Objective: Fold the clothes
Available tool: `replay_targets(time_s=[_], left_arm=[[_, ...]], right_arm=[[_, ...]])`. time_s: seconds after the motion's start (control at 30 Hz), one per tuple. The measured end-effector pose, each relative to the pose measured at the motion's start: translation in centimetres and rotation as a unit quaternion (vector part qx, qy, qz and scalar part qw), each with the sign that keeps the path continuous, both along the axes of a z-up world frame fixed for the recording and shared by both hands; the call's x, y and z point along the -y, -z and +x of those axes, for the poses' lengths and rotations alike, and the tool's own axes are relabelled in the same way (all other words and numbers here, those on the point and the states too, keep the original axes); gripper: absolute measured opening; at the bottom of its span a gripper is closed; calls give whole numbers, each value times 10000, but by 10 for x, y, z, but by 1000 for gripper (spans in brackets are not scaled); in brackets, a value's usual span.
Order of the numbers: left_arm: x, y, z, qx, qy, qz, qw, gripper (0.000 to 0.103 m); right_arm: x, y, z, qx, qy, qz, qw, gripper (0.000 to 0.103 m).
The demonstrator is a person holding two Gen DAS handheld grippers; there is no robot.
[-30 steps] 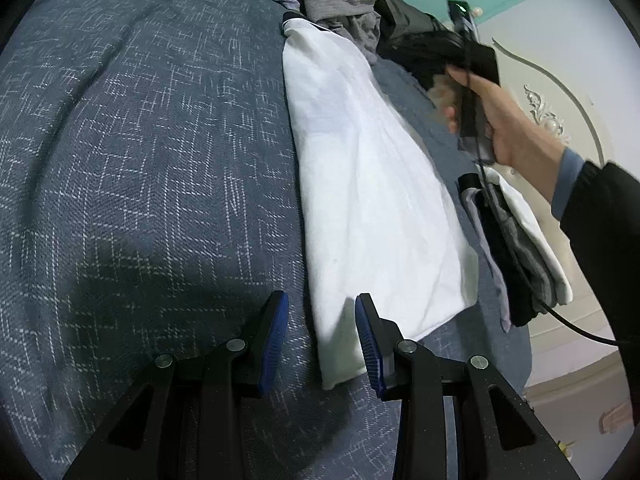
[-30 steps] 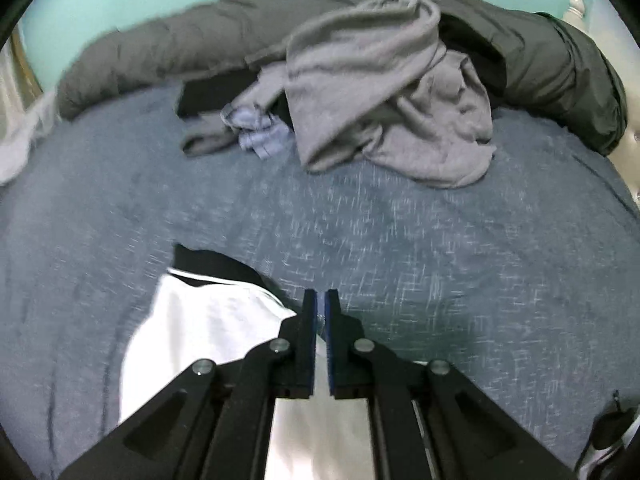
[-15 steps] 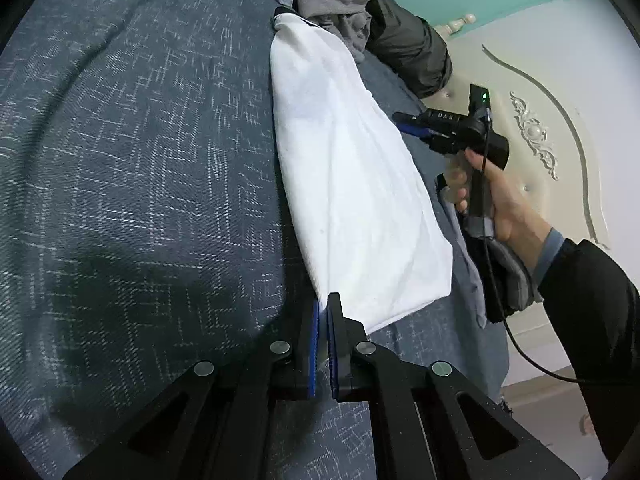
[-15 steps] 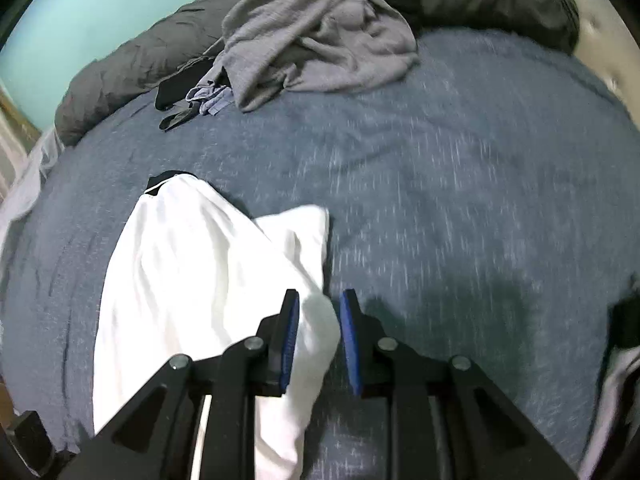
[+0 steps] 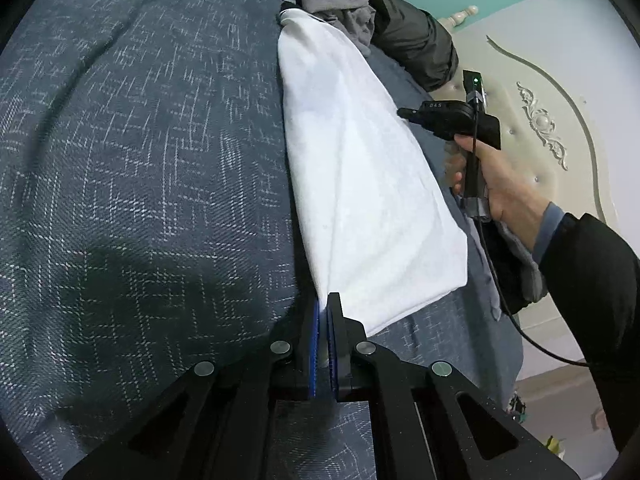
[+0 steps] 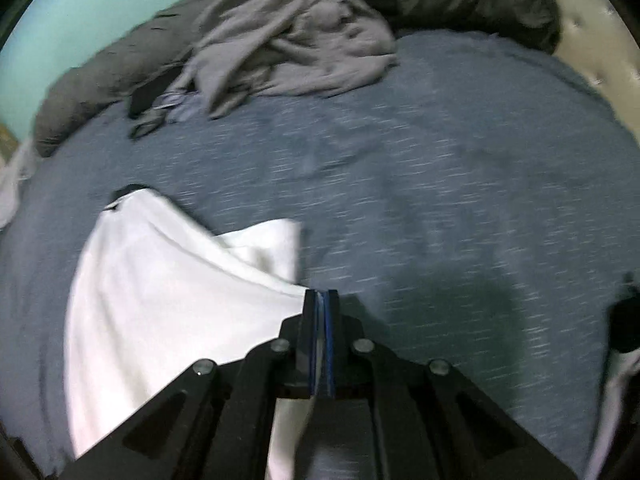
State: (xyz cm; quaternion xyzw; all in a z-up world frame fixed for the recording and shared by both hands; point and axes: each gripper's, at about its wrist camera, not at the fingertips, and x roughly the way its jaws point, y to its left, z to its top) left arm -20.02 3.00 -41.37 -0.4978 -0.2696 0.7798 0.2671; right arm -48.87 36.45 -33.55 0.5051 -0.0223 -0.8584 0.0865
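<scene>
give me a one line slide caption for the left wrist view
Left gripper shut on a corner of the white garment on the blue bedspread, right gripper at its far edge.

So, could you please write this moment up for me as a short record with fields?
surface: blue patterned bedspread
garment in work: white garment, lying long and narrow on the bedspread
left gripper: fingers shut on the white garment's near corner
right gripper: fingers shut on the white garment's edge
waiting: grey clothes pile at the far end of the bed
image quality: right wrist view motion-blurred
</scene>
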Motion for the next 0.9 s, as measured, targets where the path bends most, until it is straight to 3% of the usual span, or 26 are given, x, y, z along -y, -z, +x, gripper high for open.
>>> replay_targets(time_s=[0.1,0.23,0.33,0.53,0.6,0.67,0.8,0.87,0.9], left_arm=[[0,3,1,26,-18,6,10000,3],[1,2,1,33,-33,-9,10000,4],[0,1,2,36,-48,-25,10000,4],[1,3,1,107,-79,-45,9999,4],[-1,4,0,111,-84,-86,9999,4],[-1,5,1,112,-108,-114,9998,4],[-1,5,2,120,-140,-159,9997,4],[-1,4,2,123,-154,-184,9996,4],[-1,4,2,124,-158,-206,9996,4]], right_arm=[[-1,-1,-2,-103,91,219,9997,3],[0,-3,-1,-174,-7,126,9998,3],[0,2,-4,17,31,154,9999,3],[-8,-12,7,-273,122,52,9995,8],[-8,-15,10,-258,50,-142,9996,19],[-8,-16,11,-192,-22,-327,9993,46],[-1,-6,17,70,-200,-326,9992,45],[2,-1,22,111,-299,-319,9990,16],[0,-1,25,66,-292,-348,9989,13]])
